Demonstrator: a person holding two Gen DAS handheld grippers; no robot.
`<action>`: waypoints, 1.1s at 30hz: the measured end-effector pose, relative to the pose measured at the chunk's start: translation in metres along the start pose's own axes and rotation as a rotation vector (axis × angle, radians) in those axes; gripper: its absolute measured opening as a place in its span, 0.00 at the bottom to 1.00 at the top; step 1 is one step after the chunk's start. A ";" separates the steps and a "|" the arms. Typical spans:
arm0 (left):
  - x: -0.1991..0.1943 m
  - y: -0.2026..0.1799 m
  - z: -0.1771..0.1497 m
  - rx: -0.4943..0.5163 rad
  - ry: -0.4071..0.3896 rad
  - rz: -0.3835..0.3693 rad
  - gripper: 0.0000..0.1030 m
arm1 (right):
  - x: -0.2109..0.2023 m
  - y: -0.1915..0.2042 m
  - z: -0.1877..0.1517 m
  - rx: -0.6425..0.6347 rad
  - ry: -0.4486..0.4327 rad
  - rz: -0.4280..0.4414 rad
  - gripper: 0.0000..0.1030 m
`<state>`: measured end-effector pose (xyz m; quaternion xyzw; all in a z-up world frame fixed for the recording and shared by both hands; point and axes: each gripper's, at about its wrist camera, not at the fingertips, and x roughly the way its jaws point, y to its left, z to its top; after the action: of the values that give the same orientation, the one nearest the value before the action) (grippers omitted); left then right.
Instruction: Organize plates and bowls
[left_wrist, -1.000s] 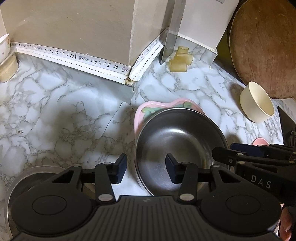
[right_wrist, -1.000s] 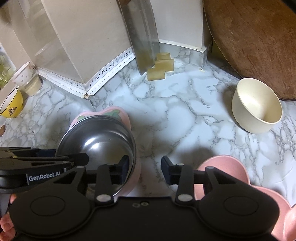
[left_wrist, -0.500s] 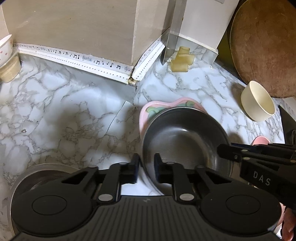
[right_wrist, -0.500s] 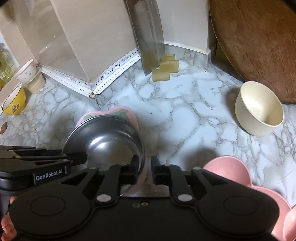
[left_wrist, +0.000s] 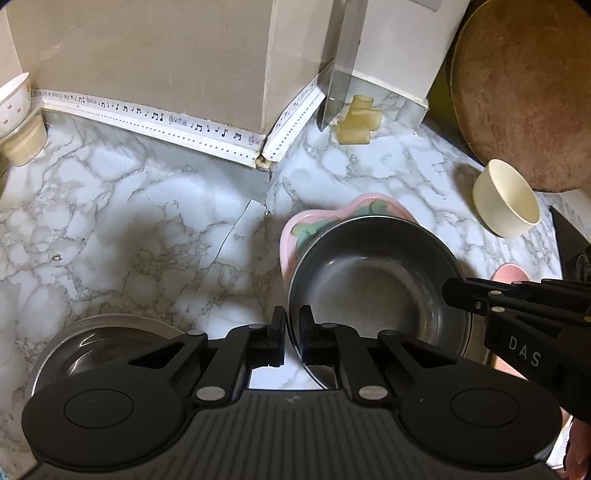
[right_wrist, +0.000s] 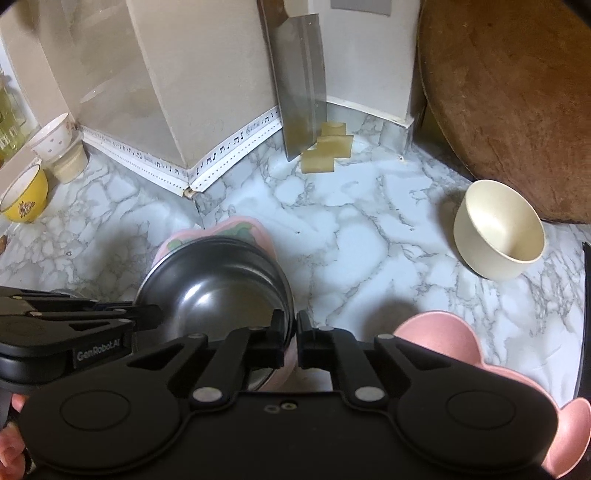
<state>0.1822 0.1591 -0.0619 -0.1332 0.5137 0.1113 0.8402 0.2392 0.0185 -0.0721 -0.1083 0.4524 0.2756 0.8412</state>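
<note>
Steel bowl (left_wrist: 376, 291), one, its rim clamped between two hand-held grippers: left (left_wrist: 291, 332), right (right_wrist: 293, 334).

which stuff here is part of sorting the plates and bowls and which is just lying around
Part of the job:
steel bowl, pinched at its rim by left gripper and right gripper
pink plate under it
cream bowl
pink dish
steel basin

Just lying about:
cleaver
round wooden board
yellow cup
</note>
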 end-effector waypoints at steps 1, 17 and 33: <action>-0.002 -0.001 0.000 0.005 -0.005 0.001 0.06 | -0.002 0.000 0.000 0.004 0.000 -0.001 0.07; -0.057 0.012 -0.004 -0.011 -0.070 0.013 0.05 | -0.045 0.014 0.000 0.035 -0.054 0.065 0.07; -0.127 0.081 -0.037 -0.105 -0.105 0.119 0.05 | -0.073 0.085 -0.001 -0.052 -0.059 0.237 0.08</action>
<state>0.0685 0.2160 0.0264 -0.1404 0.4696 0.1945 0.8497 0.1586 0.0619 -0.0074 -0.0678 0.4299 0.3879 0.8125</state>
